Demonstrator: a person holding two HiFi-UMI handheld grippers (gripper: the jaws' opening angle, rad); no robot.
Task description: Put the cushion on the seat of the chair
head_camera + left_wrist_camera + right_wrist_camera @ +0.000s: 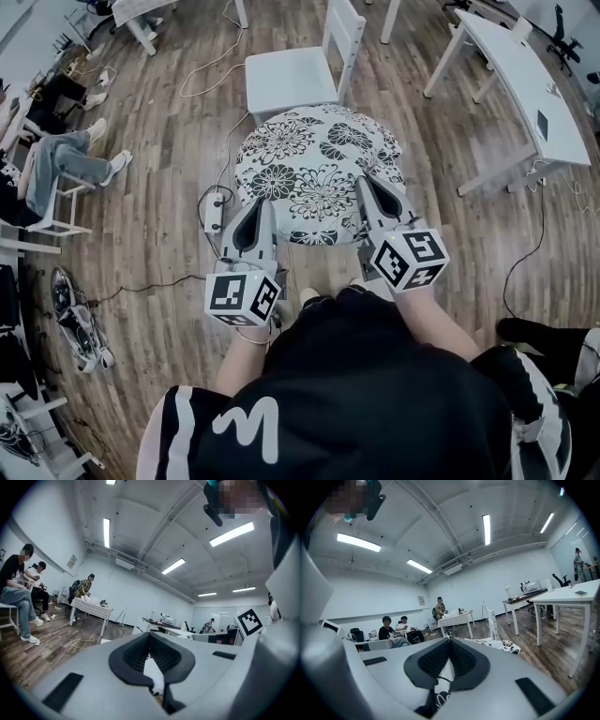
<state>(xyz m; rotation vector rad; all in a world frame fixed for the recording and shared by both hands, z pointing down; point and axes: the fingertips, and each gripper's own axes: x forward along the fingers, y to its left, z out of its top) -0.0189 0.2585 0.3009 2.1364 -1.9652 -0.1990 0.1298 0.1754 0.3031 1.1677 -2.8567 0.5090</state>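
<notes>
A round white cushion [319, 173] with a black flower print hangs above the wooden floor, held by its near edge. My left gripper [258, 208] is shut on that edge at its left, my right gripper [367, 187] at its right. The white chair [291, 80] stands just beyond the cushion, with its seat bare and its back on the far side. In the left gripper view, white fabric [154, 673] is pinched between the black pads [136, 660] of the left gripper [150, 654]. The right gripper view shows the right gripper [449, 657] shut on printed cloth, with the cushion [506, 645] spreading out past the jaws.
A long white table [525, 75] stands at the right and another table [141, 14] at the far left. A power strip [214, 211] and cables lie on the floor under the cushion's left side. A seated person [56, 159] is at the left wall.
</notes>
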